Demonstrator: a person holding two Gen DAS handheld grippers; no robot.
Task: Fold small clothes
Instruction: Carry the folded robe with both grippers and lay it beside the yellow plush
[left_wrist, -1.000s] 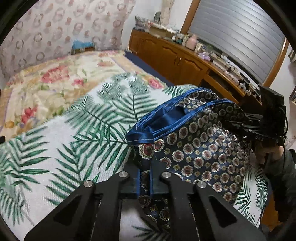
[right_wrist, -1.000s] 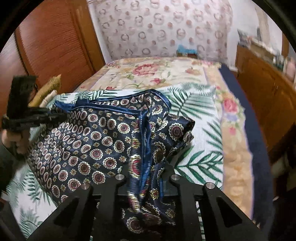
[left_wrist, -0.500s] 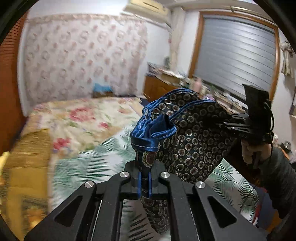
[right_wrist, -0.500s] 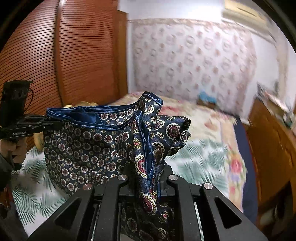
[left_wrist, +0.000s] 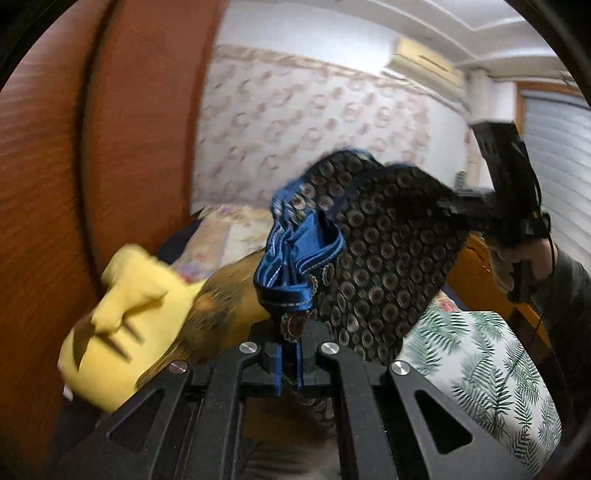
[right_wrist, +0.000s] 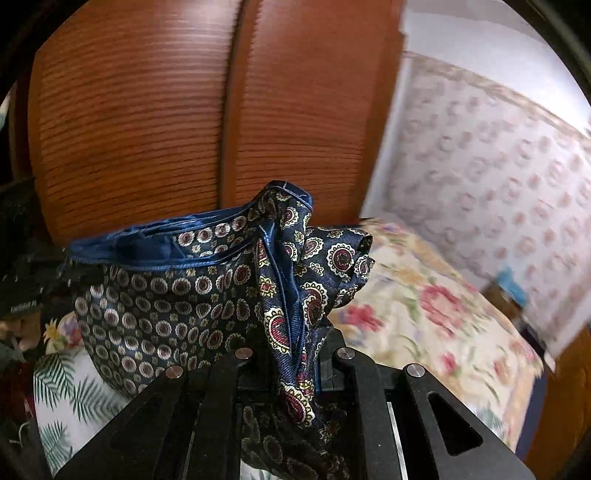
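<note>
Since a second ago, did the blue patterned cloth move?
Yes. The cloth went up off the palm-leaf sheet; it now hangs before the wooden wardrobe doors.

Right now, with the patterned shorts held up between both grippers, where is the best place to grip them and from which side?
At the blue-trimmed waistband, one end each. The left gripper is shut on a bunched end of the patterned shorts, the right gripper on the other. That banded hem is the firmest edge; gripped at its ends, the rest hangs below.
</note>
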